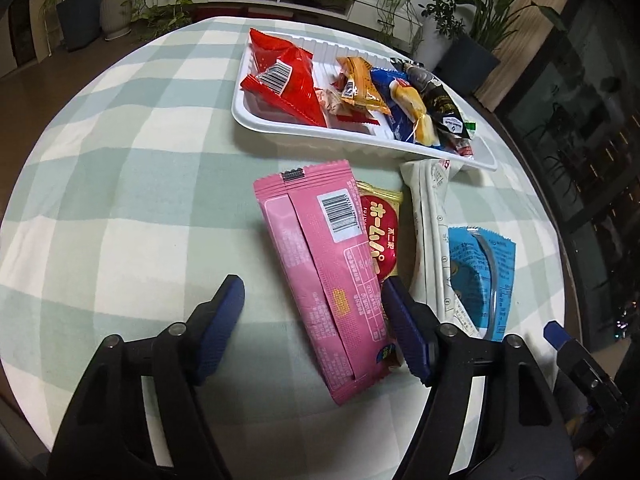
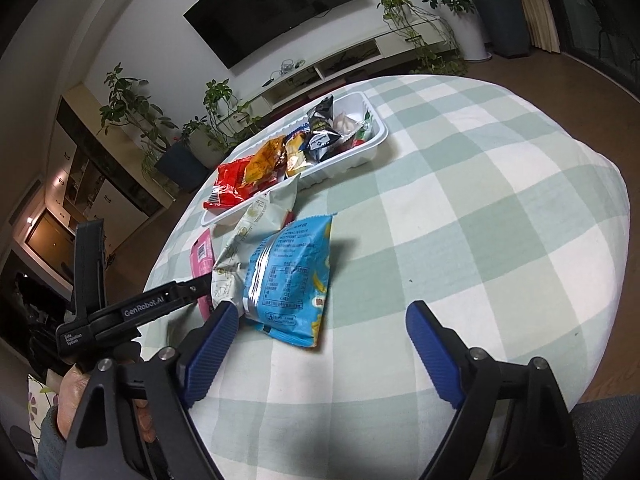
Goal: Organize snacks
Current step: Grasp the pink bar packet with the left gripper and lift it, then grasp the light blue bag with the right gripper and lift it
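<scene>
A white tray (image 1: 280, 130) holds several snack packs: a red pack (image 1: 288, 76), an orange one, blue and black ones. In front of it on the checked cloth lie a pink packet (image 1: 320, 264), a red-and-gold packet (image 1: 380, 236), a white packet (image 1: 434, 240) and a blue packet (image 1: 486, 276). My left gripper (image 1: 312, 300) is open, its jaws either side of the pink packet's near end. My right gripper (image 2: 320, 340) is open and empty, just in front of the blue packet (image 2: 290, 276). The tray (image 2: 360, 156) lies beyond it.
The round table has a green-and-white checked cloth (image 2: 480, 208). The left gripper's body (image 2: 120, 312) shows at the left of the right wrist view. Potted plants (image 2: 492, 12), a TV (image 2: 276, 8) and a low cabinet stand around the room.
</scene>
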Demonstrator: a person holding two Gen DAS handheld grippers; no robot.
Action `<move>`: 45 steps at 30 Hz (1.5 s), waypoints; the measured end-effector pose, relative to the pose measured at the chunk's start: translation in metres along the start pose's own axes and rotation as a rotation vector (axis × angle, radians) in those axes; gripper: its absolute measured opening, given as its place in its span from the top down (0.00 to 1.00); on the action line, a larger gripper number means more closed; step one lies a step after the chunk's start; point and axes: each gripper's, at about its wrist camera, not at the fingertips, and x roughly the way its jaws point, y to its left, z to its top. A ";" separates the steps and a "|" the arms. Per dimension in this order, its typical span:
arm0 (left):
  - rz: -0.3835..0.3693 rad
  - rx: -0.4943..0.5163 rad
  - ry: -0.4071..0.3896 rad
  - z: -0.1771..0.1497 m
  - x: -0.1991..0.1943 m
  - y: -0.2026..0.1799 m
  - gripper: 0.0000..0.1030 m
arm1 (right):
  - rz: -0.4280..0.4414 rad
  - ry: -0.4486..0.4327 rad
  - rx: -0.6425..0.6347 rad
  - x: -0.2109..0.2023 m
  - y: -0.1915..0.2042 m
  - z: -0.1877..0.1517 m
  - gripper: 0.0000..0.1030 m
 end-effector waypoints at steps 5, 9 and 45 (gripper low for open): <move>0.001 0.001 -0.010 0.003 0.004 -0.001 0.50 | -0.007 0.003 -0.013 0.002 0.001 -0.001 0.15; -0.014 0.004 -0.017 0.002 0.003 -0.001 0.64 | -0.014 0.001 -0.024 0.002 0.004 -0.001 0.16; -0.154 0.054 0.024 -0.066 -0.053 0.039 0.80 | -0.210 0.245 -0.212 0.095 0.049 0.030 0.37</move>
